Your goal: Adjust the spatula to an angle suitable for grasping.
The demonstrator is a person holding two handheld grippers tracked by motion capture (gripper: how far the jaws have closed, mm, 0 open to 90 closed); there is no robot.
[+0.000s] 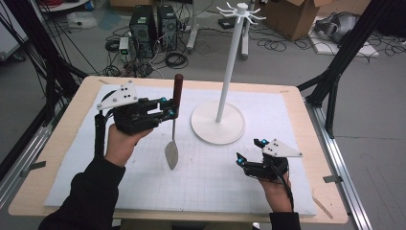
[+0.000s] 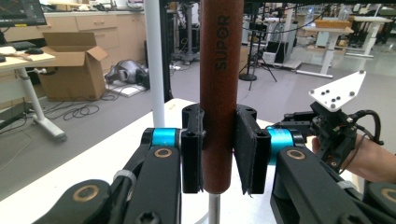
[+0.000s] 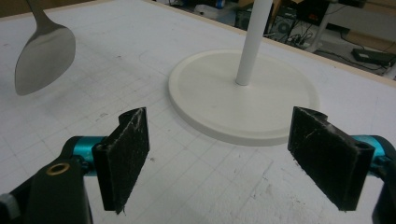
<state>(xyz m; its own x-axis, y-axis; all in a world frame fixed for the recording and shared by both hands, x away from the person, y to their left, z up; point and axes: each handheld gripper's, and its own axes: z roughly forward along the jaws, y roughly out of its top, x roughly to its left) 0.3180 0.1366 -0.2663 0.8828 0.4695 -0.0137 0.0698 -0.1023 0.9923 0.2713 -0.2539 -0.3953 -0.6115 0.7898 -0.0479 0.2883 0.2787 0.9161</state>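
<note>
A long spoon with a dark red-brown handle (image 1: 177, 88) and a metal bowl (image 1: 171, 153) hangs upright, bowl down, just above the white mat. My left gripper (image 1: 173, 108) is shut on the lower part of the handle (image 2: 218, 93), which stands between its pads (image 2: 247, 149). A white hanging stand (image 1: 229, 62) with hooks on top rises from its round base (image 1: 218, 123) to the right of the spoon. My right gripper (image 1: 250, 150) rests low on the mat in front of that base (image 3: 243, 100), open and empty (image 3: 224, 154). The spoon bowl (image 3: 44, 58) hangs to its left.
A white gridded mat (image 1: 215, 182) covers most of the wooden table (image 1: 57, 158). Beyond the far edge on the floor are computer towers (image 1: 153, 26), loose cables and a cardboard box (image 1: 292, 17). Black frame legs (image 1: 335, 72) stand at the table's right.
</note>
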